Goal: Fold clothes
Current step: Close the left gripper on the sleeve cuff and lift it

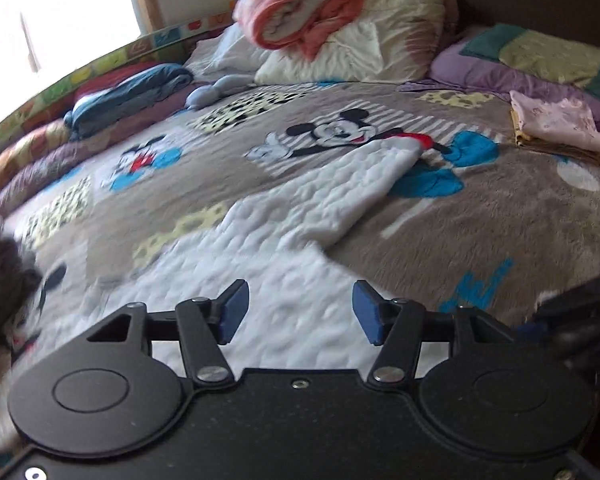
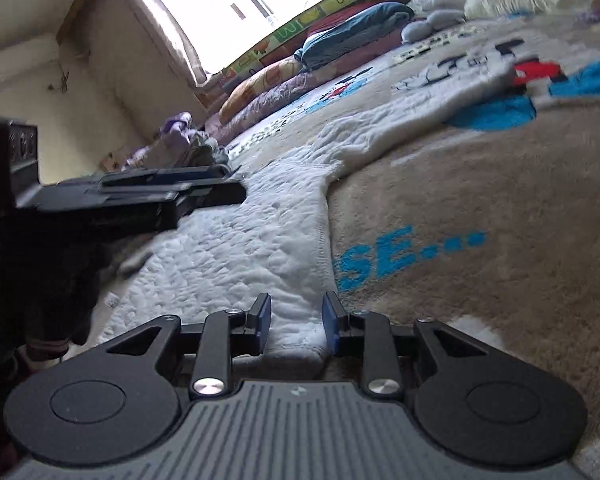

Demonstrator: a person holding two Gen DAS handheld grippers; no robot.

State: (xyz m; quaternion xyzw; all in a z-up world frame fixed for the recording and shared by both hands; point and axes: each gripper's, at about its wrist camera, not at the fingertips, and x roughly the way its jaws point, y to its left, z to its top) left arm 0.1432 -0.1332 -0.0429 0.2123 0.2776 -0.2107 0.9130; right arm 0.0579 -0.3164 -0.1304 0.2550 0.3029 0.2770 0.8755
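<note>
A white quilted garment (image 1: pixel 300 216) lies spread flat on the bed, on top of a brown blanket (image 1: pixel 480 216) printed with cartoon mice. One long part of the garment reaches away toward the middle of the bed, and the wider part lies near the bed's front edge.

The left hand-held gripper (image 1: pixel 300 312) hovers just above the wide part of the garment. Its two blue fingers (image 1: pixel 234 310) stand well apart and nothing is between them.

The right hand-held gripper (image 2: pixel 296 326) is low at the garment's near edge. Its fingers (image 2: pixel 263 322) stand apart with a smaller gap, and the hem of the white cloth lies in this gap; whether the pads touch the cloth I cannot tell. In the right wrist view the left hand-held gripper shows from the side, over the garment.

Further back on the bed there are a small folded stack of pink and yellow cloth (image 1: pixel 560 128), a folded blue garment (image 1: pixel 128 92) near the window side, and a pile of a coral blanket (image 1: pixel 300 4) on cream bedding.
</note>
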